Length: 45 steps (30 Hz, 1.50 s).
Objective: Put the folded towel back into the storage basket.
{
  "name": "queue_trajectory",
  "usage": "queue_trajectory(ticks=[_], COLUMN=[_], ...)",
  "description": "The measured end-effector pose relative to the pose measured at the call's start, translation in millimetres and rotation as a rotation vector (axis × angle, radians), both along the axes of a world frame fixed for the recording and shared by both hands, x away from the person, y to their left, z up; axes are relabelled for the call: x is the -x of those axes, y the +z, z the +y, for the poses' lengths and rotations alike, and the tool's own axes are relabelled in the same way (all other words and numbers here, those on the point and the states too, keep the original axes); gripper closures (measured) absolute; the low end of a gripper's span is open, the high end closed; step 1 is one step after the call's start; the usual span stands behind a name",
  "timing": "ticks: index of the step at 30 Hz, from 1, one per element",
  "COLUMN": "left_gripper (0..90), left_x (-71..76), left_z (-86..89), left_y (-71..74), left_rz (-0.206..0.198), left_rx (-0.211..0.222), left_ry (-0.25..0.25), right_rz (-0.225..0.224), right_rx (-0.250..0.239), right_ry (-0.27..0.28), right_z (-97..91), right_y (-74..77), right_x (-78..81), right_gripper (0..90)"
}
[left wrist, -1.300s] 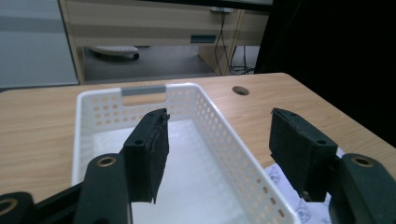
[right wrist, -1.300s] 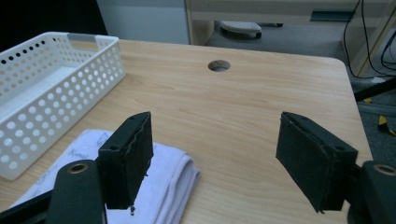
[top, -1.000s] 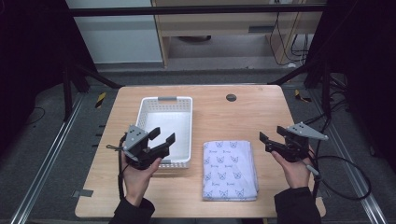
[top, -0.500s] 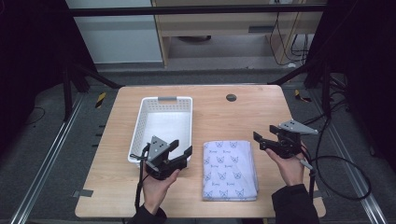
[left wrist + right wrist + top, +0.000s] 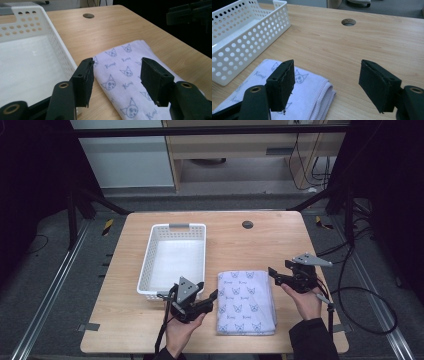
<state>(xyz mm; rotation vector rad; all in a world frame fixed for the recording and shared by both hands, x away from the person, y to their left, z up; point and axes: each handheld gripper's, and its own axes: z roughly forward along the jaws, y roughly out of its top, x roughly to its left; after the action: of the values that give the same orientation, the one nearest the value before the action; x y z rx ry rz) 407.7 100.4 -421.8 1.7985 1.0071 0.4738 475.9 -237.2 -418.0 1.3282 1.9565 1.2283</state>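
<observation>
- High view: the left gripper (image 5: pixel 212 296), held in a hand (image 5: pixel 179 330) at 6 o'clock on the wooden table (image 5: pixel 260 247), has its jaws spread and holds nothing. Its tips sit just off the cloth's (image 5: pixel 246 302) left edge, near the basket's (image 5: pixel 172 260) near corner.
- The right gripper (image 5: pixel 273 275), in the other hand (image 5: pixel 306 301) at 4 o'clock, is likewise released and empty, its jaws just beside the cloth's upper right corner.
- The cloth is a folded rectangle, pale lavender with small printed cat-like faces, lying flat at 5 o'clock. The basket is white perforated plastic, rectangular, at 9 o'clock of the cloth and apart from it. A round dark hole (image 5: pixel 247 224) sits at 12 o'clock.
- Left gripper view: the gripper (image 5: pixel 117 75) has black, blocky jaws standing wide apart, gripping nothing, with the cloth (image 5: pixel 125 75) showing between them. The basket (image 5: pixel 32 50) lies at 9 o'clock, its floor smooth.
- Right gripper view: the gripper (image 5: pixel 327 80) is released, jaws far apart, over bare wood grain. The cloth's (image 5: pixel 309 92) stitched, layered corner lies by the left jaw at 7 o'clock; whether they touch cannot be told. The basket (image 5: pixel 242 37) is at 10 o'clock.
</observation>
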Motion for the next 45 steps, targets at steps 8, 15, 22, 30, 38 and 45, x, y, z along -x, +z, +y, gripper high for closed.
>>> queue_trajectory(ticks=[8,15,22,30,38,45], left_gripper=[44.0,45.2,45.9,45.9,45.0,42.7], left_x=[7.1,11.6,14.0,10.5,7.0,6.8], left_z=[-10.6,-19.1,-25.1,-29.3,-31.9,-34.3], left_y=[-21.1,-36.5,-49.1,-62.4,-73.2,-79.7], left_rz=[0.047,0.082,0.113,0.153,0.184,0.191], left_rx=[-0.020,-0.041,-0.055,-0.087,-0.106,-0.125], left_ry=[-0.028,-0.050,-0.049,-0.044,-0.041,-0.034], right_rz=[0.034,0.057,0.097,0.132,0.156,0.186], right_rx=[0.024,0.034,0.063,0.090,0.105,0.101], right_ry=[0.012,0.002,0.001,0.010,0.020,0.019], right_z=[2.5,2.7,4.3,10.4,17.0,19.5], right_y=[-12.4,-22.1,-36.2,-48.5,-57.2,-64.6], right_x=[-1.0,-2.5,-7.3,-11.6,-14.8,-17.3], right_gripper=[29.1,31.9,35.3,35.8,36.8,37.8])
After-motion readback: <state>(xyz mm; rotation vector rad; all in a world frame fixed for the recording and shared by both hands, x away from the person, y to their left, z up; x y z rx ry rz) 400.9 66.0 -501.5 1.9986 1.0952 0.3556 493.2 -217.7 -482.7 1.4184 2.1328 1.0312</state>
